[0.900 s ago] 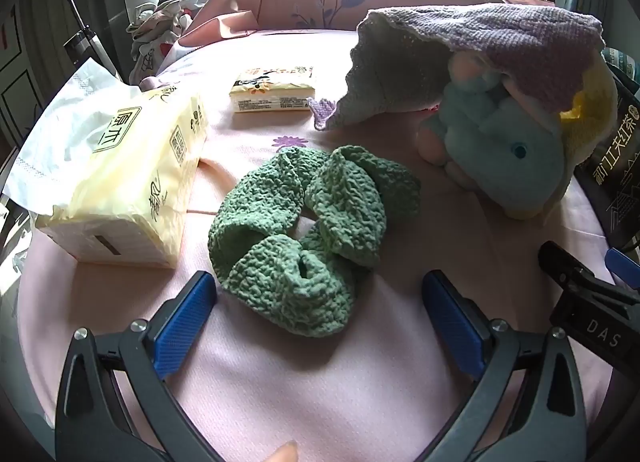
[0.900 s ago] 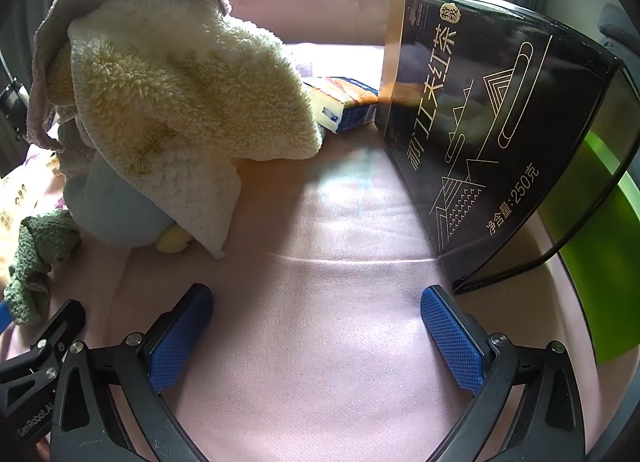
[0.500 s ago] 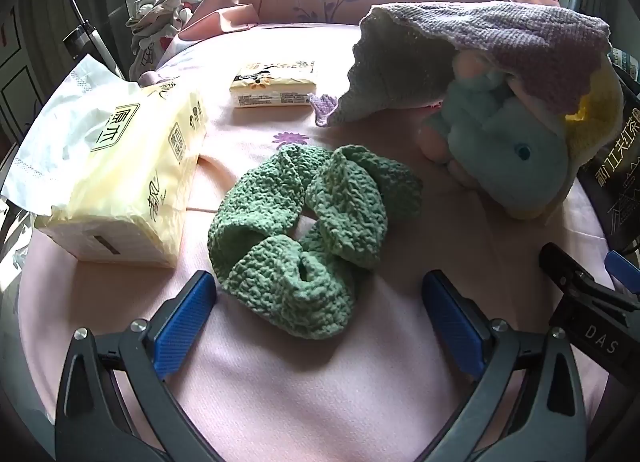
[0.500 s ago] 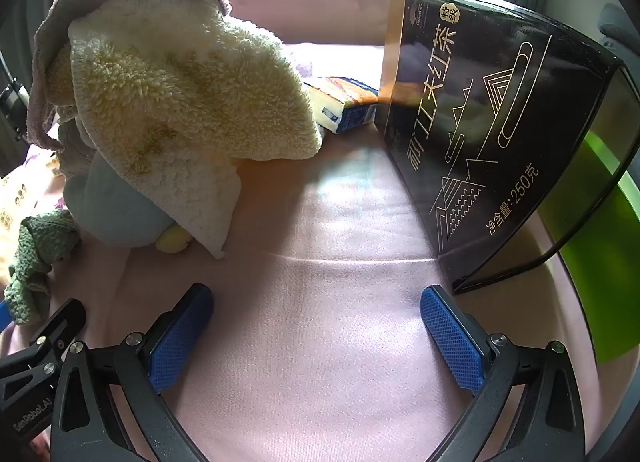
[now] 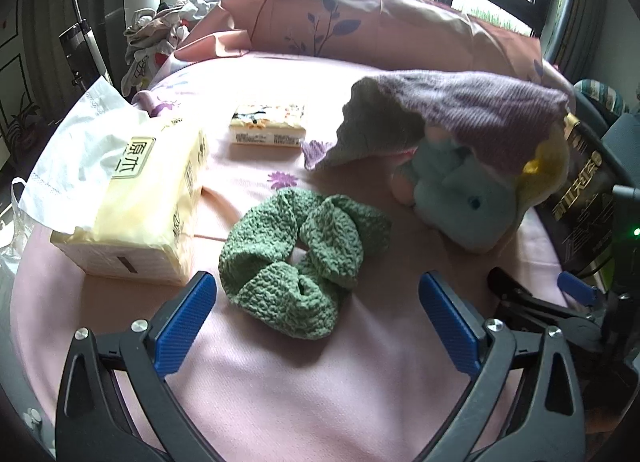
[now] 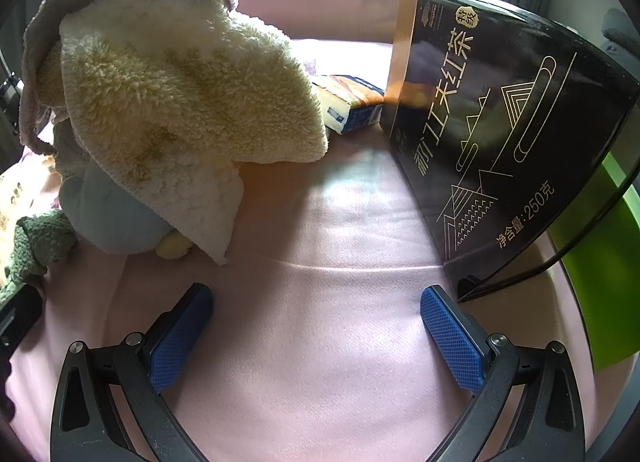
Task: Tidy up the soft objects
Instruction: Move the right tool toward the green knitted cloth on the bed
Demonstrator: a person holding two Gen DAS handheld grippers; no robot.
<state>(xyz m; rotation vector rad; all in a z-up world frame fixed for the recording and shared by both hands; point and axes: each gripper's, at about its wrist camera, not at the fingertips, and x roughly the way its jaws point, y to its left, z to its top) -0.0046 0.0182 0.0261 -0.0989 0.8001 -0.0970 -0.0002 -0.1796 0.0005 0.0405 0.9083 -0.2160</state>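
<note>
A green knitted cloth (image 5: 298, 258) lies bunched on the pink sheet just ahead of my left gripper (image 5: 318, 322), which stands open and empty. To its right sits a pale blue plush toy (image 5: 464, 197) under a purple knitted cloth (image 5: 460, 109). In the right wrist view the same plush toy (image 6: 116, 217) shows beneath a cream fleece towel (image 6: 180, 101), with the green cloth (image 6: 36, 246) at the far left edge. My right gripper (image 6: 316, 326) is open over bare sheet, nothing between its fingers.
A large yellow tissue pack (image 5: 140, 201) lies left of the green cloth, a small tissue packet (image 5: 270, 129) farther back. A black tea box (image 6: 500, 121) stands upright at right, a blue packet (image 6: 348, 101) behind it. Pink pillows (image 5: 360, 17) line the back.
The left wrist view has drawn back and tilted up slightly, so the green cloth sits a little farther ahead. The right gripper has stayed put.
</note>
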